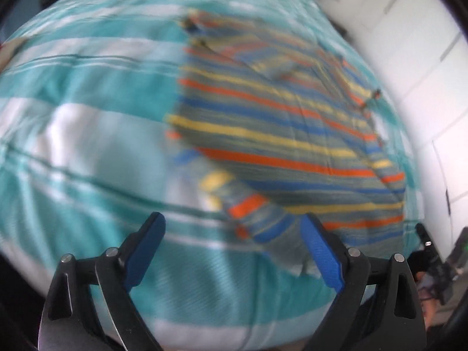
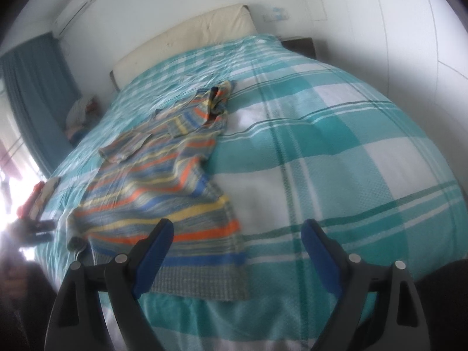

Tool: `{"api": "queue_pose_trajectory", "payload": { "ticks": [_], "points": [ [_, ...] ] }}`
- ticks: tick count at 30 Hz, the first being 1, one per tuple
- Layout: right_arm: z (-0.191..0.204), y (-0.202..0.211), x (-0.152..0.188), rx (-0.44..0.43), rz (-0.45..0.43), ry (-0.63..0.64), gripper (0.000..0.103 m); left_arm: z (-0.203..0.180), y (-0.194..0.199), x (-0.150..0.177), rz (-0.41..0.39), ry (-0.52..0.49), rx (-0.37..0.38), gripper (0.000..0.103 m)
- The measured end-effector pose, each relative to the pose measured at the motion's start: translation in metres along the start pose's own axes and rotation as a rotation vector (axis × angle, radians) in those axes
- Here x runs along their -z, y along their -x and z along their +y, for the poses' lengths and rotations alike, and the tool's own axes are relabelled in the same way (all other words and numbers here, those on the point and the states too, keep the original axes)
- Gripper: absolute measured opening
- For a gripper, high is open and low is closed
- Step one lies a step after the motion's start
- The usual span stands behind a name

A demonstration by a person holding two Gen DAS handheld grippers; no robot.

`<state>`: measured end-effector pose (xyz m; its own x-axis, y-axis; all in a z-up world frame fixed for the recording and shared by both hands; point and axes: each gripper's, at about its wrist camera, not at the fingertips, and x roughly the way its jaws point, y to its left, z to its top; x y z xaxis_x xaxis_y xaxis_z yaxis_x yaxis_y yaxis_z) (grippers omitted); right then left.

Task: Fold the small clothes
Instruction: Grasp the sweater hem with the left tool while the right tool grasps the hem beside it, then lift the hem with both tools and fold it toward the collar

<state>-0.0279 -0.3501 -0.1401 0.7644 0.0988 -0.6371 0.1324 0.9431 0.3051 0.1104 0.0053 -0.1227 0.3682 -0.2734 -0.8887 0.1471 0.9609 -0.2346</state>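
A small grey shirt with orange, yellow and blue stripes (image 1: 286, 134) lies spread flat on a teal-and-white checked bedspread (image 1: 87, 117). My left gripper (image 1: 232, 222) hovers open over the shirt's near sleeve (image 1: 254, 213). The sleeve lies between the blue pads, close to the right pad (image 1: 321, 248), and neither pad presses on it. In the right wrist view the same shirt (image 2: 152, 181) stretches away to the left. My right gripper (image 2: 238, 228) is open above its near hem corner (image 2: 210, 269), the left pad (image 2: 155, 251) over the cloth, nothing gripped.
A cream headboard (image 2: 187, 38) ends the bed, with a dark nightstand (image 2: 301, 45) beside it. A teal curtain (image 2: 35, 93) hangs at the left and a heap of cloth (image 2: 82, 111) sits below it. White cupboard doors (image 1: 424, 73) line the right side.
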Motion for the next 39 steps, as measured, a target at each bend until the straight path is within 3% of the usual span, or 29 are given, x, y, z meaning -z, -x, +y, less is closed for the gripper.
{"api": "queue_pose_trajectory", "payload": {
  "ticks": [1, 2, 3, 4, 6, 12, 14, 16, 18, 20, 21, 22, 23, 24, 25, 32, 37, 39],
  "points": [
    [0.001, 0.003, 0.001, -0.001, -0.001, 0.012, 0.088, -0.008, -0.011, 0.001, 0.031, -0.026, -0.038, 0.074],
    [0.001, 0.006, 0.000, -0.005, -0.002, 0.017, 0.088, -0.013, -0.017, 0.002, 0.049, -0.047, -0.082, 0.067],
    [0.000, 0.009, 0.000, -0.007, -0.004, 0.015, 0.088, -0.012, -0.014, 0.003, 0.040, -0.060, -0.072, 0.047],
    [-0.003, 0.012, 0.000, -0.007, -0.006, 0.010, 0.088, -0.007, -0.006, 0.005, 0.045, -0.056, -0.034, 0.017],
    [-0.010, 0.016, -0.002, -0.007, 0.001, -0.018, 0.088, 0.018, 0.014, 0.010, 0.077, 0.001, 0.016, 0.009],
    [-0.021, 0.004, -0.018, -0.011, 0.110, -0.040, 0.088, 0.066, 0.053, 0.026, 0.034, -0.044, -0.177, 0.007],
    [-0.021, -0.007, -0.025, -0.022, 0.173, -0.010, 0.088, 0.067, 0.049, 0.028, 0.026, -0.049, -0.136, 0.021],
    [-0.022, -0.019, -0.028, -0.071, 0.266, 0.008, 0.088, 0.071, 0.049, 0.030, 0.010, -0.020, -0.067, 0.070],
    [-0.022, -0.032, -0.025, -0.141, 0.378, 0.019, 0.088, 0.067, 0.047, 0.031, -0.046, -0.014, -0.053, 0.080],
    [-0.017, -0.040, -0.015, -0.188, 0.434, 0.036, 0.086, 0.058, 0.035, 0.029, -0.033, -0.050, -0.077, 0.076],
    [-0.013, -0.044, -0.009, -0.196, 0.458, 0.053, 0.077, 0.051, 0.026, 0.028, -0.011, -0.074, -0.085, 0.057],
    [-0.006, -0.048, -0.003, -0.200, 0.482, 0.088, 0.073, 0.046, 0.019, 0.029, 0.012, -0.099, -0.091, 0.024],
    [0.003, -0.049, 0.001, -0.201, 0.489, 0.141, 0.063, 0.042, 0.012, 0.032, 0.033, -0.125, -0.098, 0.008],
    [0.009, -0.048, 0.003, -0.211, 0.497, 0.175, 0.032, 0.038, 0.007, 0.034, 0.043, -0.144, -0.103, 0.005],
    [0.012, -0.047, 0.003, -0.237, 0.516, 0.170, 0.008, 0.036, 0.007, 0.035, 0.035, -0.157, -0.118, 0.004],
    [0.017, 0.003, -0.014, -0.224, 0.512, 0.145, 0.005, 0.047, 0.056, 0.044, 0.006, -0.179, -0.082, 0.003],
    [0.014, -0.028, 0.019, -0.081, 0.614, 0.143, 0.005, 0.043, 0.018, 0.055, 0.058, -0.194, -0.157, 0.003],
    [0.014, -0.039, 0.026, -0.051, 0.624, 0.138, 0.004, 0.040, 0.015, 0.056, 0.043, -0.210, -0.186, 0.004]
  ]
}}
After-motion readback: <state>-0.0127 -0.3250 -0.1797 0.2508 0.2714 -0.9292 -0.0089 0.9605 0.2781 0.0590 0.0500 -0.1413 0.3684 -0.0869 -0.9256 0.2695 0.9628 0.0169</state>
